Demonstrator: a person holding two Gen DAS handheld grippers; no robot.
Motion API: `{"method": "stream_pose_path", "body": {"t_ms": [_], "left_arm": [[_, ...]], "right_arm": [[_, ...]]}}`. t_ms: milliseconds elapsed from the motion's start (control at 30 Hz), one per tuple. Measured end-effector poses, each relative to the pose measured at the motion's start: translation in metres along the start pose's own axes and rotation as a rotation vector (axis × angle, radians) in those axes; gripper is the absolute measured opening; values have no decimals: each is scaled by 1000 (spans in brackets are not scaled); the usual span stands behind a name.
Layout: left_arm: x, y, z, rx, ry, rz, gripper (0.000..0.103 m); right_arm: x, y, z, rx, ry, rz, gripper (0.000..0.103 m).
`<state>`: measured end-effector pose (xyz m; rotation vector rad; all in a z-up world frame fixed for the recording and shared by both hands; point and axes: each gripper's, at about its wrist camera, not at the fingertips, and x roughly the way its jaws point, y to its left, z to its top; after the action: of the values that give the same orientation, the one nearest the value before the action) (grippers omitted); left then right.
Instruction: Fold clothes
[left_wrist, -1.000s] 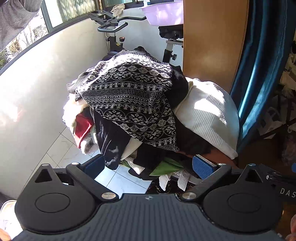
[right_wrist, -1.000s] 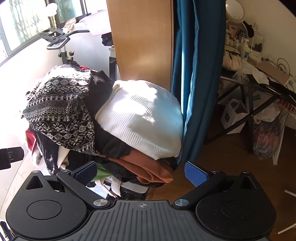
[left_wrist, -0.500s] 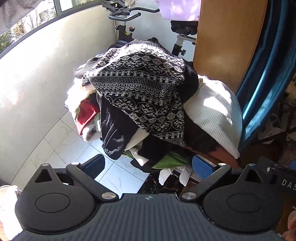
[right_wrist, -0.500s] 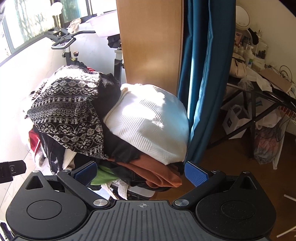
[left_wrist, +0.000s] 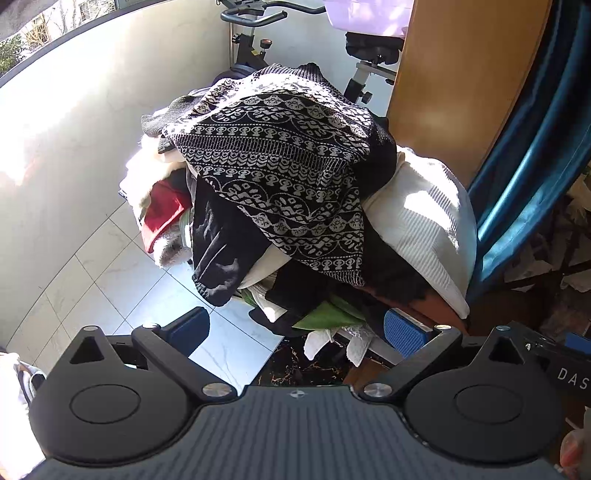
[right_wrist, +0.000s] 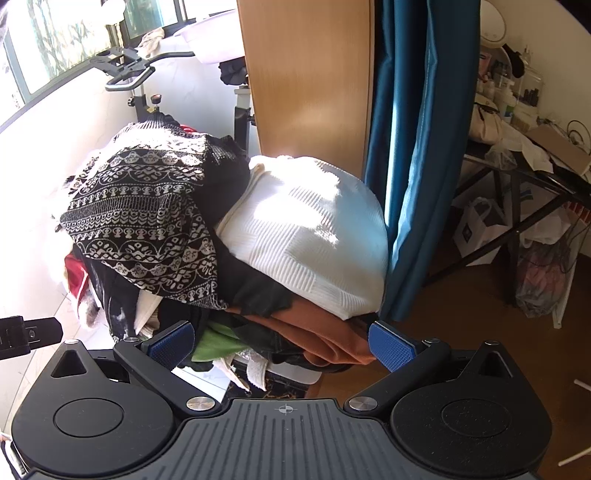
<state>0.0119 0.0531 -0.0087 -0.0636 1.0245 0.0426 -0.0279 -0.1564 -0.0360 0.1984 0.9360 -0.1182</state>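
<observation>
Left tongs (left_wrist: 295, 328): we hold them spread wide, gripping nothing.
Right tongs (right_wrist: 280, 343): likewise released, empty.
Clothes pile (left_wrist: 280, 192): heaped just ahead of us, patterned sweater (right_wrist: 147, 221) on top.

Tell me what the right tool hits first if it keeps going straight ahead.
Probably the rust-orange garment at the pile's base: it lies between the open right tool's fingers, under the white knit. Depth is unclear.

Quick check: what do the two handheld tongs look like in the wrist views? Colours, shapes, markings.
The left tongs and right tongs look the same: a matte black body with a ribbed grey centre plate bearing a small crosshair mark, two round black discs, silver pivot screws, and angled black arms ending in blue textured pads. No cables are visible.
</observation>
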Motion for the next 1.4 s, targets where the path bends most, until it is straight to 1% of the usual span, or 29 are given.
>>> {"method": "stream_pose_path", "body": {"t_ms": [167, 367, 567, 700, 800, 900, 1100, 1267, 1400], "left_arm": [[2, 1, 3, -10, 2, -16, 103], [6, -5, 5, 20, 12, -28, 103], [11, -1, 6, -1, 27, -57, 103], [13, 0, 6, -2, 37, -61, 103], [14, 6, 6, -26, 46, -85, 103], [15, 9, 6, -39, 56, -86, 103], [12, 14, 9, -23, 41, -81, 103], [12, 26, 12, -39, 29, -83, 103], [12, 36, 14, -49, 27, -88, 103]], "right_arm": [[1, -4, 2, 18, -2, -2, 102], [5, -11, 3, 57, 14, -4, 102], [7, -7, 3, 32, 14, -20, 102], [6, -5, 4, 21, 14, -26, 102], [6, -6, 4, 22, 16, -26, 102], [6, -6, 4, 24, 17, -24, 102], [6, -1, 5, 25, 22, -23, 102], [7, 7, 9, 21, 23, -21, 102], [3, 14, 12, 16, -2, -6, 102]]}}
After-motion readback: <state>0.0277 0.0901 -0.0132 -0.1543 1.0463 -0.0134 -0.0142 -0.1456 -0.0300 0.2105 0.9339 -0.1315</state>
